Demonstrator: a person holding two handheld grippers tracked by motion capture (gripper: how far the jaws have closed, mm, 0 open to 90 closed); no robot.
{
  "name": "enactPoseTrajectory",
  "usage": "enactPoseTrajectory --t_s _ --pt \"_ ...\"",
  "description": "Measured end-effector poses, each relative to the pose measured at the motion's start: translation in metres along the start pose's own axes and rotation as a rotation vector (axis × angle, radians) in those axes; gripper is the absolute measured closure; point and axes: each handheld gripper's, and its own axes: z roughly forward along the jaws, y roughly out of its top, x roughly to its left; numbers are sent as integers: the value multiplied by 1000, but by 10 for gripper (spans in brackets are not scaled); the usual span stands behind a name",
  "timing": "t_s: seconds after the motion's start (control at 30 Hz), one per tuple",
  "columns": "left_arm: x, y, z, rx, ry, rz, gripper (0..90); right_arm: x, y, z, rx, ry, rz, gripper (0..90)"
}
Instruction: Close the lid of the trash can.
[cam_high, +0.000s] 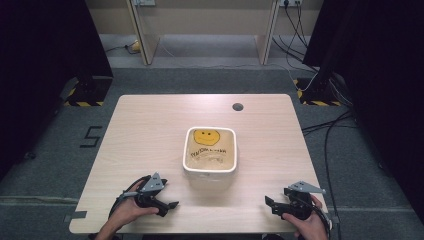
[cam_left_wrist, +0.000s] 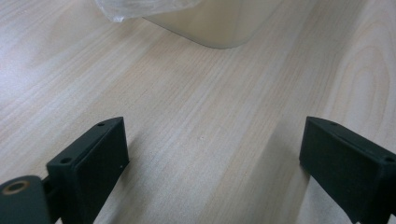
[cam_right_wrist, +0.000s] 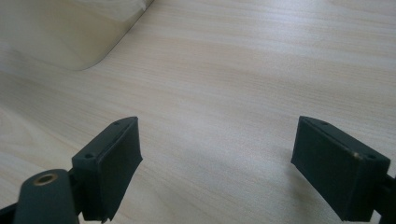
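Observation:
A white square tub (cam_high: 210, 151) stands at the middle of the wooden table (cam_high: 150, 125); inside it lies clear plastic printed with a yellow smiley face (cam_high: 207, 136) and dark lettering. My left gripper (cam_high: 171, 204) rests near the front left edge, held by a hand, its jaws wide apart over bare wood. The same tub's corner (cam_left_wrist: 210, 28) appears at the top of the left gripper view, with clear plastic (cam_left_wrist: 135, 7) hanging over it. My right gripper (cam_high: 268, 201) rests at the front right, also open and empty. The tub's side (cam_right_wrist: 65, 32) fills the upper left of the right gripper view.
A dark round cable hole (cam_high: 238, 106) sits near the table's far edge. Grey carpet surrounds the table, with cables (cam_high: 330, 125) trailing on the right and black stands with hazard tape (cam_high: 85, 100) at both back corners.

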Motion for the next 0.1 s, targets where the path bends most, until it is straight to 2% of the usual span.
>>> enactPoseTrajectory --t_s 0.1 --pt "0 0 0 0 0 -1 71 0 0 0 1 0 1 155"
